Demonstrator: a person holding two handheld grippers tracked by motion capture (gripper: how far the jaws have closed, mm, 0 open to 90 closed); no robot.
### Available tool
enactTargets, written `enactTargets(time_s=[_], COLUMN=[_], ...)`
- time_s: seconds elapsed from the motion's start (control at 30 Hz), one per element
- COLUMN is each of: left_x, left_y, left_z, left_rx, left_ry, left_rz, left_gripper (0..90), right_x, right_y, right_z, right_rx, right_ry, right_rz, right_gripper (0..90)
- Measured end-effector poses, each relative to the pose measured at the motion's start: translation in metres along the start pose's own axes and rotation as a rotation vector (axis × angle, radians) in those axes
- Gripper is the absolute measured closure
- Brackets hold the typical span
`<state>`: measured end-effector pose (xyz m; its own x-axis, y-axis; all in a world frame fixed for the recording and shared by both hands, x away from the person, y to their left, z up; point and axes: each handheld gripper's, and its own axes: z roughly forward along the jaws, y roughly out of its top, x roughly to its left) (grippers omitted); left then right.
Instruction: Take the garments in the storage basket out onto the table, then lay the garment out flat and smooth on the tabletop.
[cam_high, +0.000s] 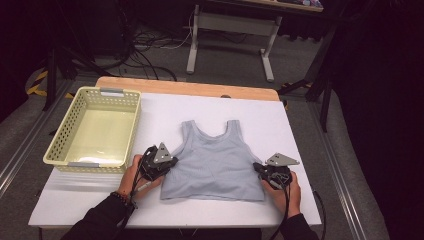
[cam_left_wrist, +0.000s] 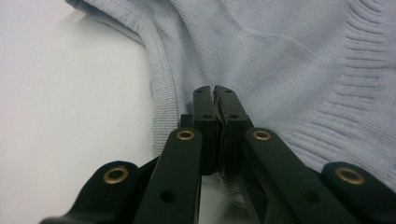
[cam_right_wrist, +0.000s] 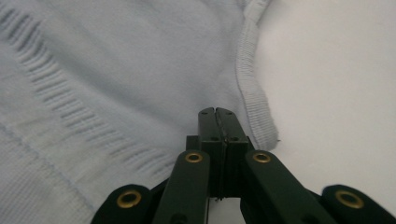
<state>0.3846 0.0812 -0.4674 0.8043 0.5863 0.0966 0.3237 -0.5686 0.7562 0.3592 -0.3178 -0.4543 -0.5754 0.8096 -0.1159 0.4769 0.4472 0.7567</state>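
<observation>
A pale blue tank top (cam_high: 214, 162) lies flat in the middle of the white table (cam_high: 300, 125). The left gripper (cam_high: 169, 165) and the right gripper (cam_high: 258, 168) rest at its two side edges, both with jaws closed together; whether they pinch fabric, I cannot tell.

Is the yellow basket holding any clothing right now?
No, the basket sits bare inside, while the tank top lies flat on the table beside it.

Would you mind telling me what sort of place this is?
Probably a lab or workshop: a white table on grey carpet, loose cables on the floor, and a desk frame behind.
</observation>
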Motion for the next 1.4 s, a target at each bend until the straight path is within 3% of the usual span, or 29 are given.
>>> enactTargets(time_s=[0.43,0.5,0.57,0.63,0.77,0.9,0.97,1.03,1.17,1.27,1.3,1.33,1.4], left_x=[-0.003,-0.004,-0.009,-0.01,-0.01,-0.018,-0.021,-0.025,-0.023,-0.021,-0.019,-0.019,-0.017], left_y=[-0.001,-0.001,0.002,0.006,0.013,0.023,0.034,0.043,0.055,0.058,0.055,0.055,0.048], left_z=[-0.003,-0.006,-0.015,-0.026,-0.038,-0.037,-0.032,-0.025,-0.002,0.018,0.025,0.025,0.032], left_rx=[0.001,0.011,-0.007,-0.052,-0.111,-0.123,-0.135,-0.123,-0.102,-0.05,-0.012,-0.012,0.048], left_ry=[0.013,0.024,0.047,0.056,0.018,-0.006,-0.022,-0.025,-0.045,-0.031,-0.049,-0.049,-0.05], left_rz=[0.023,0.041,0.08,0.09,0.063,0.096,0.106,0.137,0.128,0.132,0.124,0.124,0.137], left_gripper=[88.5,88.5,88.5,89.0,89.5,89.6,89.6,89.5,89.3,88.6,88.1,87.9,87.9], right_x=[-0.002,-0.002,-0.001,-0.001,-0.005,-0.01,-0.011,-0.01,-0.009,-0.005,-0.005,-0.005,-0.004], right_y=[-0.002,-0.002,-0.001,0.0,0.001,0.007,0.013,0.023,0.037,0.042,0.041,0.041,0.037], right_z=[-0.002,-0.003,-0.008,-0.015,-0.018,-0.018,-0.015,-0.008,0.008,0.02,0.027,0.027,0.031], right_rx=[-0.011,-0.017,-0.049,-0.103,-0.118,-0.142,-0.151,-0.152,-0.137,-0.102,-0.081,-0.081,-0.053], right_ry=[-0.01,-0.007,-0.023,-0.025,-0.019,-0.014,0.001,0.009,0.031,0.017,0.018,0.018,0.011], right_rz=[0.014,0.017,0.014,0.023,0.035,0.04,0.04,0.002,-0.026,-0.056,-0.063,-0.063,-0.069], right_gripper=[90.0,90.0,90.0,90.0,90.0,90.0,90.0,90.0,90.0,90.0,90.0,90.0,90.0])
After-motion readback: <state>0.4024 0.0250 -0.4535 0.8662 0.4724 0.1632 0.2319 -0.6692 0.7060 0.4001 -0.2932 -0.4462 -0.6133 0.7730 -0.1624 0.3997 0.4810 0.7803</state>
